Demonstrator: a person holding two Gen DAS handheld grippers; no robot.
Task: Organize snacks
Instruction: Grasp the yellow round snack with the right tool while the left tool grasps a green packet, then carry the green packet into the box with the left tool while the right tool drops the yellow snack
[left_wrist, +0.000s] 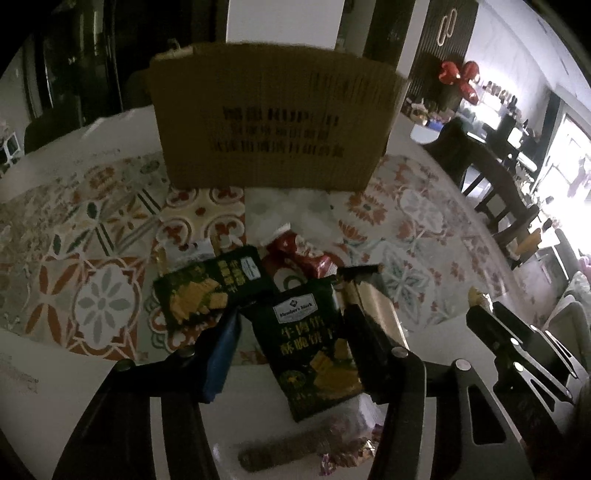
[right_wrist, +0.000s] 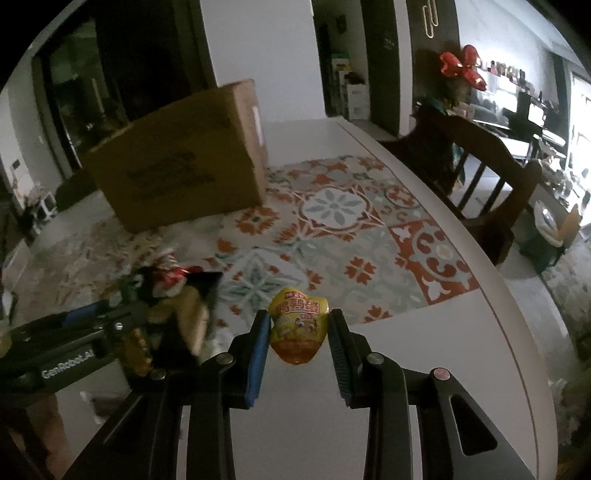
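My left gripper (left_wrist: 291, 317) is shut on a dark green Member's Mark cracker packet (left_wrist: 314, 343), held above the table. A second green cracker packet (left_wrist: 210, 291) and a red wrapped snack (left_wrist: 299, 258) lie just beyond it. My right gripper (right_wrist: 297, 323) is shut on a small yellow snack pouch (right_wrist: 297, 325) and holds it over the white table edge. A brown cardboard box (left_wrist: 273, 122) stands at the back of the table; it also shows in the right wrist view (right_wrist: 184, 162).
A patterned floral mat (right_wrist: 332, 229) covers the white table (right_wrist: 406, 332). Small wrapped candies (left_wrist: 347, 446) and a grey bar (left_wrist: 284, 450) lie near the front. A dark wooden chair (right_wrist: 480, 173) stands to the right. The right gripper shows in the left wrist view (left_wrist: 517, 339).
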